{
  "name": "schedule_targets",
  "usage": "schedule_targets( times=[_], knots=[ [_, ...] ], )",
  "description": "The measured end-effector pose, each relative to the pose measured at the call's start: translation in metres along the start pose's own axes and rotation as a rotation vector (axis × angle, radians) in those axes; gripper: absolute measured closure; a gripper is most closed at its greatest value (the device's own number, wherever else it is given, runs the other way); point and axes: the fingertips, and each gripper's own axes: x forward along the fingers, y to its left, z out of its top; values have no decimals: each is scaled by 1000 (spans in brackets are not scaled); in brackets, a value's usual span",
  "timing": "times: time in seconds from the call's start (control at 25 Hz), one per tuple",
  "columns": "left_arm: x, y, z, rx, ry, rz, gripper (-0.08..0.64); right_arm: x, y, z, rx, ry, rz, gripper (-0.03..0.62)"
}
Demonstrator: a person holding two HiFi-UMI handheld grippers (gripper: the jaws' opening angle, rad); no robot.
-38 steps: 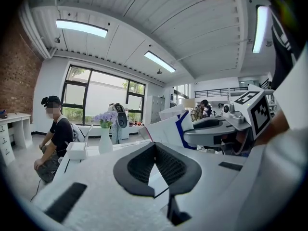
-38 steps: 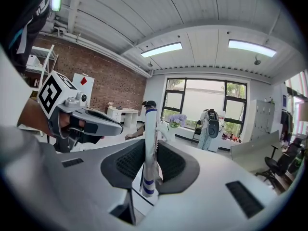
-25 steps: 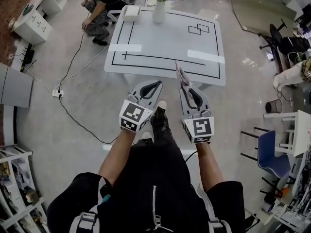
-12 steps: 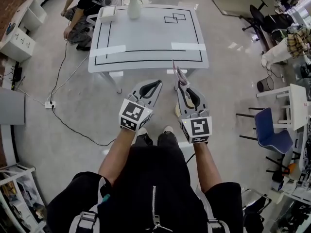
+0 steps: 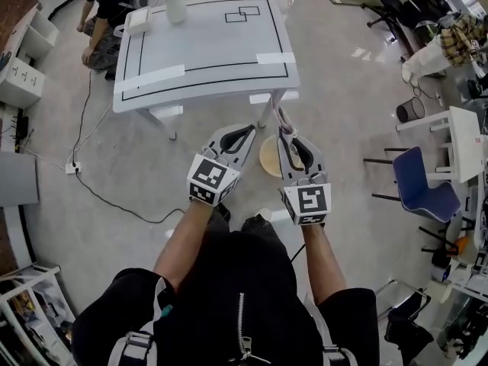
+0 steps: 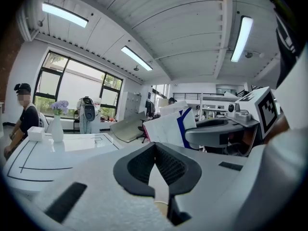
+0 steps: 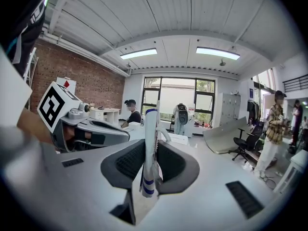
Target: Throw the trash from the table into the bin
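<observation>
Well, at the far left a person (image 5: 104,8) crouches beside the white surface (image 5: 206,48). A vase (image 5: 174,8) and a small white box (image 5: 138,20) stand at its far left corner. A cable (image 5: 99,197) trails over the floor on the near left.

Our left tool (image 5: 246,130) is level, jaws closed tip to tip with nothing between them. Its nose points toward the near edge of the surface.

Between our two tools a round tan bin (image 5: 265,162) shows on the floor. It stands just right of the near right leg of the surface.

Our right tool (image 5: 289,136) is clamped on the trash, a flat white wrapper (image 5: 281,117) with blue stripes. The wrapper stands on edge between the pads. Its long axis runs along the jaws, and its free end sticks out past the tips toward the far side. In the head view that end falls over the far rim of the bin, beside the leg; how high it hangs above the bin we cannot tell.

Right of the bin the floor lies open as far as a black mesh basket (image 5: 409,110), a white side table (image 5: 467,139) and a blue chair (image 5: 427,193), all well apart from us.
</observation>
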Motion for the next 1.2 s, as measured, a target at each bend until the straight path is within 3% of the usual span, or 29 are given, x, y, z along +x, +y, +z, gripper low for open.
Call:
schedule_targets(
  times=[0.36,0.6,0.88,1.2],
  knots=[
    [51,-110,-20,26,47,-64,552,-85,-71,-44,51,7,-51,515],
    [72,-151,-25,36,57,-52,552,-119,-104,-73,77,25,-47,515],
    [104,-161,-37,28,81,-70,552,-117,-127,-104,120,67,-50,515],
    [159,-137,-54,27,100,-112,552,-77,-160,-138,175,97,-92,515]
  ],
)
